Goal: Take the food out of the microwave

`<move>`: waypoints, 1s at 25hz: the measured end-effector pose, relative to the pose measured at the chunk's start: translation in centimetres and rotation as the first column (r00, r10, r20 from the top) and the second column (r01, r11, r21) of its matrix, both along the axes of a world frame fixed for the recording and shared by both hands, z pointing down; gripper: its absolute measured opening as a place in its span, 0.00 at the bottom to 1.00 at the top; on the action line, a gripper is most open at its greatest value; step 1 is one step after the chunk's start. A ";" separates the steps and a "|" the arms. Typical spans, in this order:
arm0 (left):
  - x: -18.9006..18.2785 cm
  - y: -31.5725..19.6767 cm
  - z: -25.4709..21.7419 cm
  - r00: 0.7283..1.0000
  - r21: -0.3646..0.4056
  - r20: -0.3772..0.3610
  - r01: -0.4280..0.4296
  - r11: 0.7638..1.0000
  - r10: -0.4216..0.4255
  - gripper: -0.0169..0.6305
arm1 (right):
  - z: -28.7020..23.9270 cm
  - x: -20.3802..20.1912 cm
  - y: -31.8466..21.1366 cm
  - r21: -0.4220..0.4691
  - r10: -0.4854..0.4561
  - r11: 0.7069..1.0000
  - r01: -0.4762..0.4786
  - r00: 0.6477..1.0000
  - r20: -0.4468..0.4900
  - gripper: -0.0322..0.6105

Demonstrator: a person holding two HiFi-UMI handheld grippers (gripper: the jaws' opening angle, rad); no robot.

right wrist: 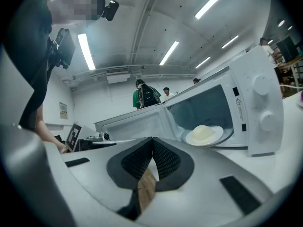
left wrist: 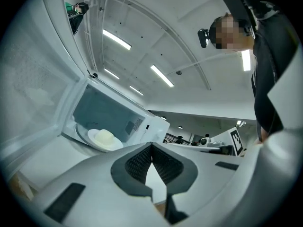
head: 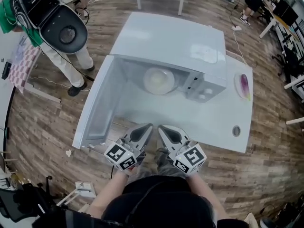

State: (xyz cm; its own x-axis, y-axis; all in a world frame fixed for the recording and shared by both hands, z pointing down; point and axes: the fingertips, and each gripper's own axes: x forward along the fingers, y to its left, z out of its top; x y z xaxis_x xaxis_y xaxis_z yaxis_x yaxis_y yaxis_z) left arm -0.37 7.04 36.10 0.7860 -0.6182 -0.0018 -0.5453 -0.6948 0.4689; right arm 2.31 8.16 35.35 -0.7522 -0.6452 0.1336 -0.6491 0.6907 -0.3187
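Microwave (head: 175, 42) open — pale food (head: 158, 80) (bun, perhaps) inside; left tongs (head: 148, 126), right tongs (head: 161, 128) both clenched, empty.

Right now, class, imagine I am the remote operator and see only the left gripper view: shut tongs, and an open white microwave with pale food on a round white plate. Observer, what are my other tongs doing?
Observer: The right tongs are shut too, with nothing between them.
Operator: Where are the two pairs?
Observer: In the head view, the left tongs and the right tongs are side by side at the near edge of the white table, both pointing at the open white microwave.
Operator: Is anything else on the table?
Observer: A purple elongated item lies to the right of the microwave, apart from it.
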 end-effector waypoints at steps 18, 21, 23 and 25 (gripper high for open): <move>1.7 -6.2 2.4 0.994 -0.088 0.016 0.111 0.990 -0.110 0.04 | 2.3 3.0 -7.0 -0.085 -0.033 0.996 0.035 0.999 0.019 0.08; 1.2 -6.7 2.9 0.991 -0.105 0.021 0.132 0.986 -0.131 0.04 | 3.1 3.6 -7.9 -0.099 -0.009 0.995 0.009 1.000 0.007 0.08; 0.9 -7.1 3.1 0.990 -0.122 0.021 0.140 0.983 -0.138 0.04 | 3.5 3.8 -8.7 -0.109 0.008 0.994 -0.008 1.000 0.000 0.08; 0.6 -7.3 3.6 0.989 -0.142 0.029 0.148 0.979 -0.146 0.04 | 3.9 4.1 -9.3 -0.122 0.029 0.992 -0.029 1.000 -0.006 0.08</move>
State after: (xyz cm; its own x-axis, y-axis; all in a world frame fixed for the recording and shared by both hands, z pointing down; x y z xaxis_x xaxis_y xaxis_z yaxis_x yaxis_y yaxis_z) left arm 0.22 -0.23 39.69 0.6856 -0.7198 0.1089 -0.6462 -0.5329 0.5464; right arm 6.38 -1.13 39.22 -0.7327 -0.6454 0.2159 -0.6698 0.6279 -0.3963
